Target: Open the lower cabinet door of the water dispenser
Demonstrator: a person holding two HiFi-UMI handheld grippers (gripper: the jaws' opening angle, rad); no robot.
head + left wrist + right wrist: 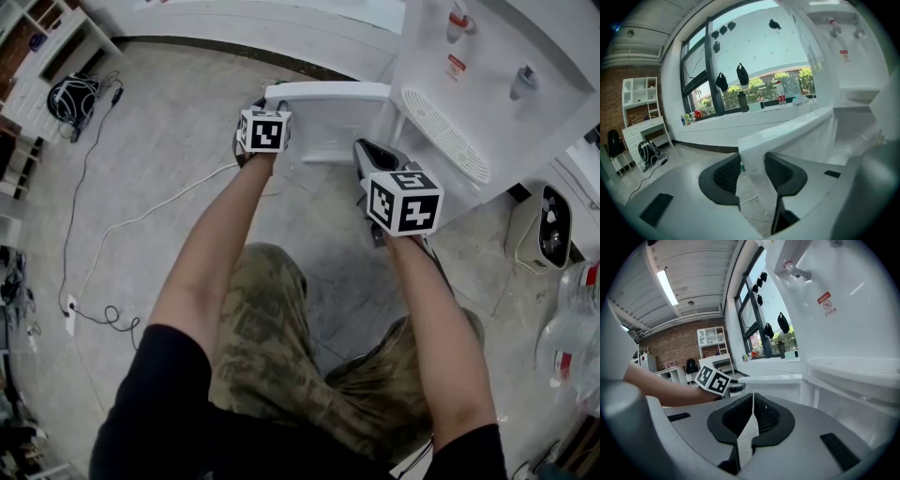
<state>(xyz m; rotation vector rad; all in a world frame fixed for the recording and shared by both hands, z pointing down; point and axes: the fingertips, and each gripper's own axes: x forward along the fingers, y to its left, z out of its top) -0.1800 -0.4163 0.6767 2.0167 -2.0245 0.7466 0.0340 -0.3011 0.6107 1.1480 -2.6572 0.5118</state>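
The white water dispenser stands at the upper right, with its lower cabinet door swung out to the left. My left gripper is at the door's free end. In the left gripper view its black pads press on both sides of the door's edge, so my left gripper is shut on it. My right gripper hovers in front of the open cabinet, a little apart from the door. In the right gripper view my right gripper is shut and holds nothing. The door lies just ahead of it.
A white cable trails over the grey floor at left. A black backpack lies by white shelves. A small white appliance and large water bottles stand to the right of the dispenser. My knees fill the lower middle.
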